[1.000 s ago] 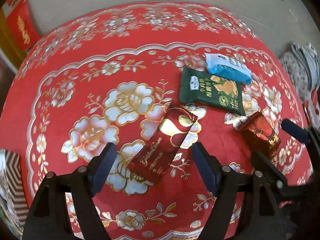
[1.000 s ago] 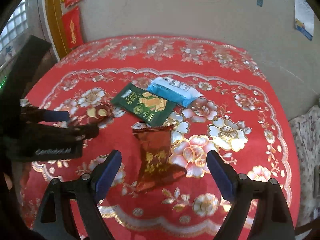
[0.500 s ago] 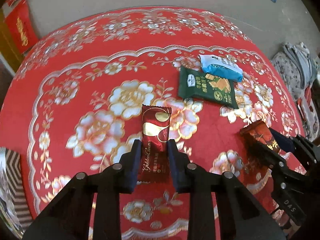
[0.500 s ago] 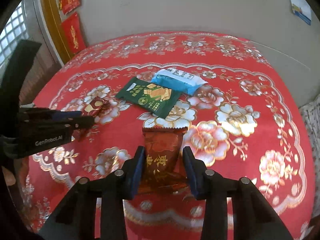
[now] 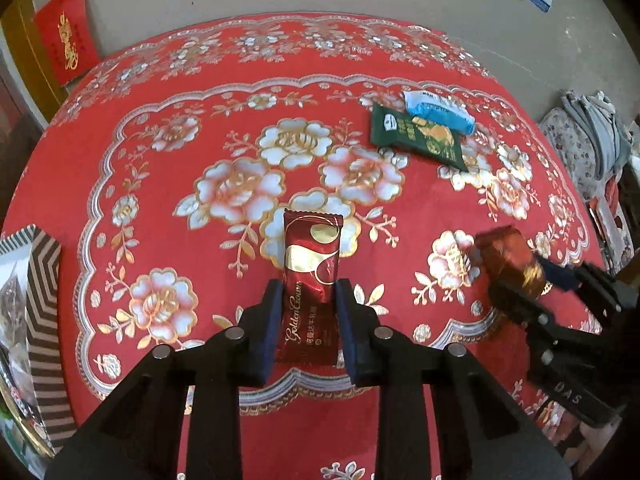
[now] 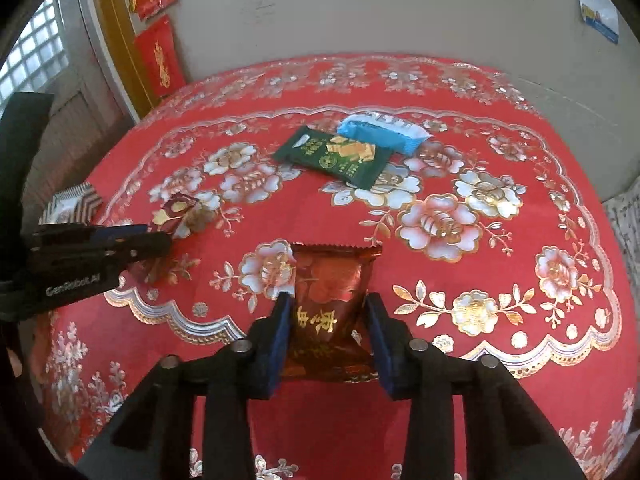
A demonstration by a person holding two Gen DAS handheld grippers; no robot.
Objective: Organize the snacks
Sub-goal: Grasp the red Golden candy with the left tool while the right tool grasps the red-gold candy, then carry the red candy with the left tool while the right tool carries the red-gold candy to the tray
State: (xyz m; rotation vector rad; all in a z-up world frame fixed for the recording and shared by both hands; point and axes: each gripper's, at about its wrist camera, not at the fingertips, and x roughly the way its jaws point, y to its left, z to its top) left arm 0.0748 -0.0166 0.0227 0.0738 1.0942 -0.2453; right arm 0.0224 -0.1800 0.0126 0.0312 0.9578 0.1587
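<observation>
My left gripper (image 5: 308, 300) is shut on a dark red Golden Crown snack bar (image 5: 310, 264), held above the red flowered tablecloth (image 5: 160, 184). My right gripper (image 6: 326, 312) is shut on a reddish-brown snack packet (image 6: 332, 280), also lifted off the cloth. The right gripper with its packet (image 5: 508, 260) shows at the right of the left wrist view. The left gripper with its bar (image 6: 176, 210) shows at the left of the right wrist view. A green snack packet (image 5: 418, 138) and a blue packet (image 5: 438, 112) lie side by side at the far right of the table.
A striped box (image 5: 40, 300) stands at the table's left edge, also seen in the right wrist view (image 6: 74, 202). A wall (image 6: 360, 8) runs behind the round table. Cloth-covered seating (image 5: 588, 148) stands off the right side.
Both grippers closed on their snacks a second ago and have since lifted them and drawn back toward the table's near edge.
</observation>
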